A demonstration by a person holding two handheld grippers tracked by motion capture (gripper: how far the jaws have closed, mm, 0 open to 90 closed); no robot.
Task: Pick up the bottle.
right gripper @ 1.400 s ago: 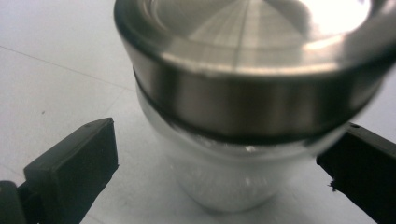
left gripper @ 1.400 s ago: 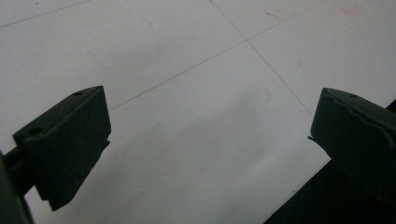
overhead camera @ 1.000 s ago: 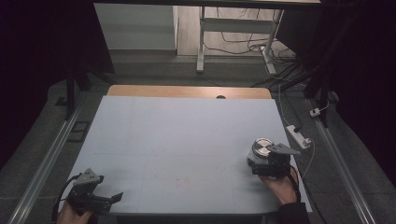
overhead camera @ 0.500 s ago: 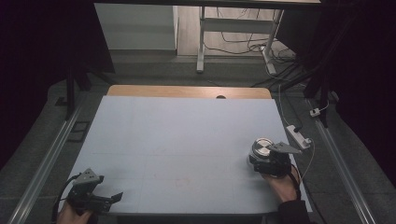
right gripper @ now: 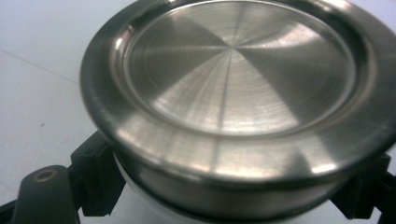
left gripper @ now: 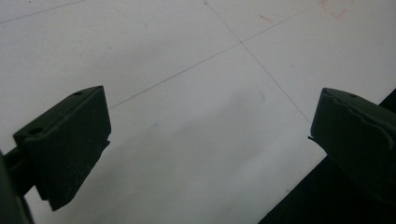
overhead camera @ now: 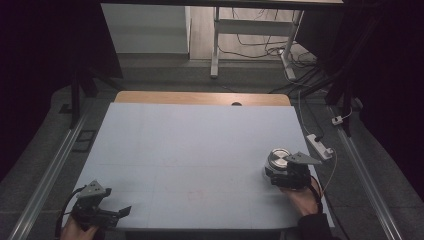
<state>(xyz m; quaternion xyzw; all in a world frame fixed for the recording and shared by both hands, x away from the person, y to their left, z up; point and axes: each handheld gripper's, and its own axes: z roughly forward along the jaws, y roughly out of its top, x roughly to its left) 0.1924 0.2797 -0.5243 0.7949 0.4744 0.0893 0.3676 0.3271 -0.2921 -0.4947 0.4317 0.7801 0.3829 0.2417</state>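
The right hand-held gripper (right gripper: 224, 196) has just closed on the steel-lidded jar (right gripper: 233, 102); lifting remains, and the left hand-held gripper (left gripper: 210, 140) waits wide open over the tabletop (overhead camera: 200, 150).

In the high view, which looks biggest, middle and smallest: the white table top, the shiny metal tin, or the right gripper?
1. Table top, biggest by far.
2. Right gripper, shut on the tin.
3. Tin, smallest, though the gripper hides part of it, so these two are close.
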